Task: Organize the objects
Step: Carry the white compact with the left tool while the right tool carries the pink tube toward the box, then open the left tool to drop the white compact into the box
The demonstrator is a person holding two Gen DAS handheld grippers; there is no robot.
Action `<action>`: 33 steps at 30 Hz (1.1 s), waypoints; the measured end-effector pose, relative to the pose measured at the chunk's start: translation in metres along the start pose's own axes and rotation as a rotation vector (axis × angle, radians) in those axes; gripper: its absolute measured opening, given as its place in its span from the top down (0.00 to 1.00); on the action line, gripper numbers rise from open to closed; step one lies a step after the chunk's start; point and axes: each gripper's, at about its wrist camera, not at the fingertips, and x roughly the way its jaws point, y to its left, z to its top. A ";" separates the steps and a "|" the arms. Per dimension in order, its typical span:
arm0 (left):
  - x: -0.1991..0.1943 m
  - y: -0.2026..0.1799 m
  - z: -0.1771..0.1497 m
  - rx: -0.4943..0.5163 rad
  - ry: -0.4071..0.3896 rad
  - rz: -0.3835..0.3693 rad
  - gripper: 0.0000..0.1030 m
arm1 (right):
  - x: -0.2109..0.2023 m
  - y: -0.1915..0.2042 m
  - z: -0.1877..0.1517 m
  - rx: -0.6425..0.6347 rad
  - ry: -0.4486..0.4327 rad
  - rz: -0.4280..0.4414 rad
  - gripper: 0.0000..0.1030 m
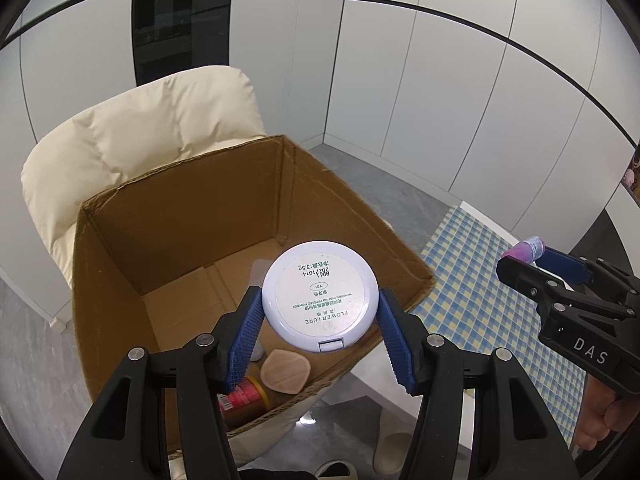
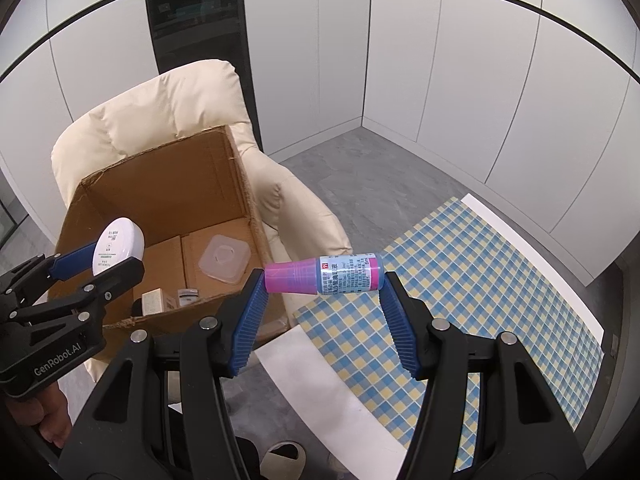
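My left gripper (image 1: 320, 300) is shut on a round white powder compact (image 1: 320, 296), held above the open cardboard box (image 1: 180, 240) on the cream armchair (image 1: 140, 128). The same compact (image 2: 118, 250) and left gripper (image 2: 98, 262) show at the left of the right wrist view. My right gripper (image 2: 324, 276) is shut on a small pink-and-blue bottle (image 2: 324, 274), gripped end to end, over the gap between the armchair (image 2: 160, 100) and the checked tablecloth (image 2: 460, 300). In the left wrist view that bottle (image 1: 528, 249) pokes from the right gripper (image 1: 536, 258).
Inside the box (image 2: 168, 200) lie a clear square lid (image 2: 224, 258), a small carton (image 2: 154, 302), a beige puff (image 1: 285, 372) and a red-labelled jar (image 1: 244, 396). Slippers (image 1: 390, 452) sit on the grey floor. White wall panels stand behind.
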 end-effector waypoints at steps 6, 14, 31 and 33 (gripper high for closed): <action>0.000 0.014 -0.003 -0.026 0.009 0.021 0.44 | 0.004 0.015 0.003 -0.022 0.002 0.019 0.42; -0.001 0.033 -0.005 -0.045 0.004 0.044 0.37 | 0.008 0.036 0.006 -0.049 0.000 0.041 0.42; -0.034 0.079 -0.012 -0.116 -0.104 0.159 0.01 | 0.015 0.084 0.015 -0.108 0.003 0.088 0.42; -0.038 0.088 -0.014 -0.128 -0.110 0.173 0.01 | 0.016 0.092 0.017 -0.118 0.005 0.096 0.42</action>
